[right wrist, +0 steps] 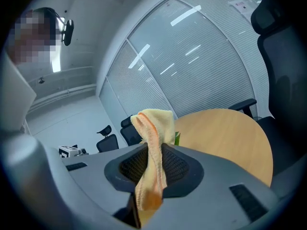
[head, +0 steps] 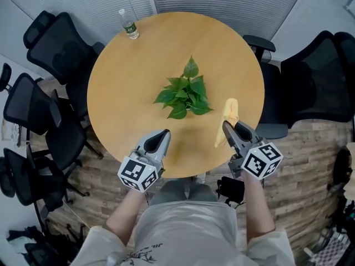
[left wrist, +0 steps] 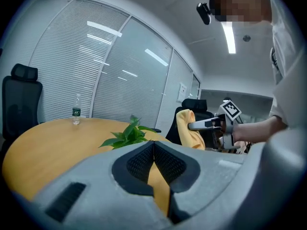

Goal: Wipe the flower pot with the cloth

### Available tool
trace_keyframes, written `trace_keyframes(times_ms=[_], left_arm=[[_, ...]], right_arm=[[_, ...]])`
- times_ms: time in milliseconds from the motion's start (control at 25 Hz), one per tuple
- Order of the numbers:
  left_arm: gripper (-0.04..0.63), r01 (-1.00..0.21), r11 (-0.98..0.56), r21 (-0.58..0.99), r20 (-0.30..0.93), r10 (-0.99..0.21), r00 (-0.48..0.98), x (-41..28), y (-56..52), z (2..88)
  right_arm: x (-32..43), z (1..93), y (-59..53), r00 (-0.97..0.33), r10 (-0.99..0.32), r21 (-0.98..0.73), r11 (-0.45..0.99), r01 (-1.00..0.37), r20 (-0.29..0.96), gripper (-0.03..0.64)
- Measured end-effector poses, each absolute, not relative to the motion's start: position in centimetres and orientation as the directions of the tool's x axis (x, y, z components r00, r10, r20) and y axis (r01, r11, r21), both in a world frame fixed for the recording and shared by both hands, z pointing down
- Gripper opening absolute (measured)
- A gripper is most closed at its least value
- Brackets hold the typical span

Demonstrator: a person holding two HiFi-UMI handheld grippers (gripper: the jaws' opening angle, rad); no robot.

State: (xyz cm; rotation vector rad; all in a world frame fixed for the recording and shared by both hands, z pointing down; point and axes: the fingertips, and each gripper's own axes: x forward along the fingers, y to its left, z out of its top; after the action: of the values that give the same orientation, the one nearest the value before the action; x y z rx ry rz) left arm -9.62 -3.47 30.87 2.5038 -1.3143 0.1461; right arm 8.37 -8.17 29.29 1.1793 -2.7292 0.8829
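So looking down from the head view, there's a round wooden table (head: 127, 76) filling the middle of the frame, and the plant (head: 186, 93) sits pretty much dead centre on it. The leaves spread out over everything, so the flower pot itself is hidden under them and I can't make it out in any view.

The right gripper (head: 226, 125) is at the lower right of the table, over its near edge, with its jaws clamped on a yellow cloth (head: 229, 115). In the right gripper view the cloth runs right through between the pads, bunched up above the tips and hanging out below. The top of the cloth sits just to the right of the plant's leaves in the head view, close but not touching as far as I can tell.

The left gripper (head: 165, 132) is at the lower middle, also over the near edge, below and a bit left of the plant. Its jaws are pressed together with nothing between them, and it's apart from the leaves.

Other stuff: a clear water bottle (head: 130, 25) stands upright near the table's upper left edge, well apart from the plant. Black office chairs (head: 55, 37) crowd the left side, and there are more on the right
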Motion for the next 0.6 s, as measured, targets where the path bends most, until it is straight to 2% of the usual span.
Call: trace_keyframes(times_ms=[320,600], left_arm=[[0.011,-0.819,-0.526,0.228,0.287,-0.768,0.573,-10.6,-6.3,36.0],[0.016,-0.784,-0.59,0.194,0.317,-0.718,0.62,-9.5,-8.9,40.3]], right_arm=[[8.1,33.7,-10.8,-0.69,-0.65,-0.514,0.494,-0.702,0.317,0.072],[8.0,37.6,-13.5,-0.687,-0.619,-0.533,0.461,-0.71,0.379,0.072]])
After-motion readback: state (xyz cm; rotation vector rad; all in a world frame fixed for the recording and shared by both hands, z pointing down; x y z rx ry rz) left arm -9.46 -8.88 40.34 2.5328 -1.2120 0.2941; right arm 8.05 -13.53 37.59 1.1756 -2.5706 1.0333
